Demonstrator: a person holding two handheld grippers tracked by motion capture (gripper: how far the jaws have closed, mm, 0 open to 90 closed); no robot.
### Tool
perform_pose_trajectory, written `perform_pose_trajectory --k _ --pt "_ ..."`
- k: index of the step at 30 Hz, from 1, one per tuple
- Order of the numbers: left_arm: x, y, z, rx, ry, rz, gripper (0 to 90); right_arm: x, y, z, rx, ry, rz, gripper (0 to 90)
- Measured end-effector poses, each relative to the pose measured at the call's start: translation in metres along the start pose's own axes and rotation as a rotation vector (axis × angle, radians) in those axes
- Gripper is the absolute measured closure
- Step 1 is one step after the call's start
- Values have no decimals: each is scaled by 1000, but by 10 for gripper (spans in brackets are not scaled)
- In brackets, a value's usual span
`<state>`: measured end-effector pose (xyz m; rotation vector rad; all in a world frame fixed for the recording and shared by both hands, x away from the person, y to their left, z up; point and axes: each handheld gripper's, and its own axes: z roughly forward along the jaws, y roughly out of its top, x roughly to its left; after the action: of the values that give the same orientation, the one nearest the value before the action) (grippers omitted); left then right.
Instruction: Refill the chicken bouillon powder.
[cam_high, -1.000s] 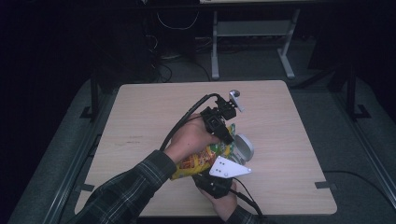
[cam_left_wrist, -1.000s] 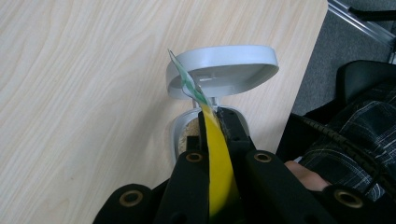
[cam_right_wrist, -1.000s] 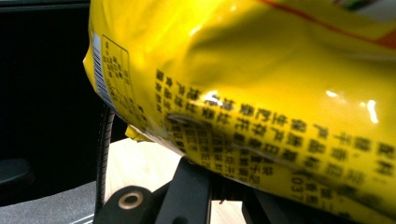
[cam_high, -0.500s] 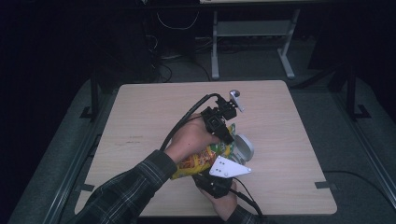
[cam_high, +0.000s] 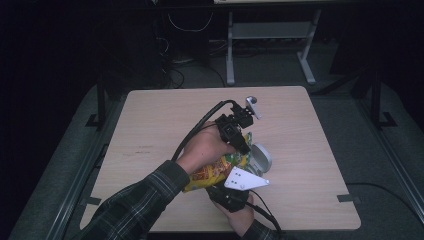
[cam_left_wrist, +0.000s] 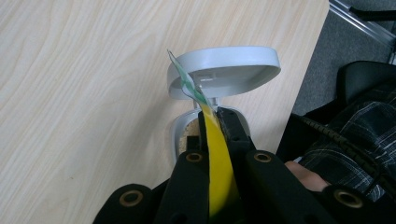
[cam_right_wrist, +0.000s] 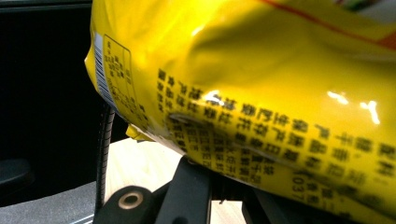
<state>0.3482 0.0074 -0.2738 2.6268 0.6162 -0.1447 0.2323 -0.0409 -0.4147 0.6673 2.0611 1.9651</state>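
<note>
A yellow snack bag (cam_high: 216, 172) hangs above the table between both grippers. My left gripper (cam_left_wrist: 214, 122) is shut on the bag's thin top edge (cam_left_wrist: 215, 163), its jaws pointing down at a small grey container (cam_left_wrist: 183, 135). The container's lid (cam_left_wrist: 224, 70) stands open, and something brownish shows inside. In the high view the left gripper (cam_high: 244, 146) sits just left of the container (cam_high: 261, 158). My right gripper (cam_high: 231, 194) is below the bag near the table's front edge. In the right gripper view the printed bag (cam_right_wrist: 261, 93) lies across its jaws, which are shut on the bag's lower end.
The pale wooden table (cam_high: 160, 120) has bare room to the left and at the back. Its right edge runs close beside the container (cam_left_wrist: 299, 79). A metal desk frame (cam_high: 270, 35) and cables stand on the dark floor behind.
</note>
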Motion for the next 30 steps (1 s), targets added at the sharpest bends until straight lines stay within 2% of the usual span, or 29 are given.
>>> perform_pose_trajectory --k 30 --pt "-1 1 2 8 5 -4 899 0 0 0 -10 5 11 900"
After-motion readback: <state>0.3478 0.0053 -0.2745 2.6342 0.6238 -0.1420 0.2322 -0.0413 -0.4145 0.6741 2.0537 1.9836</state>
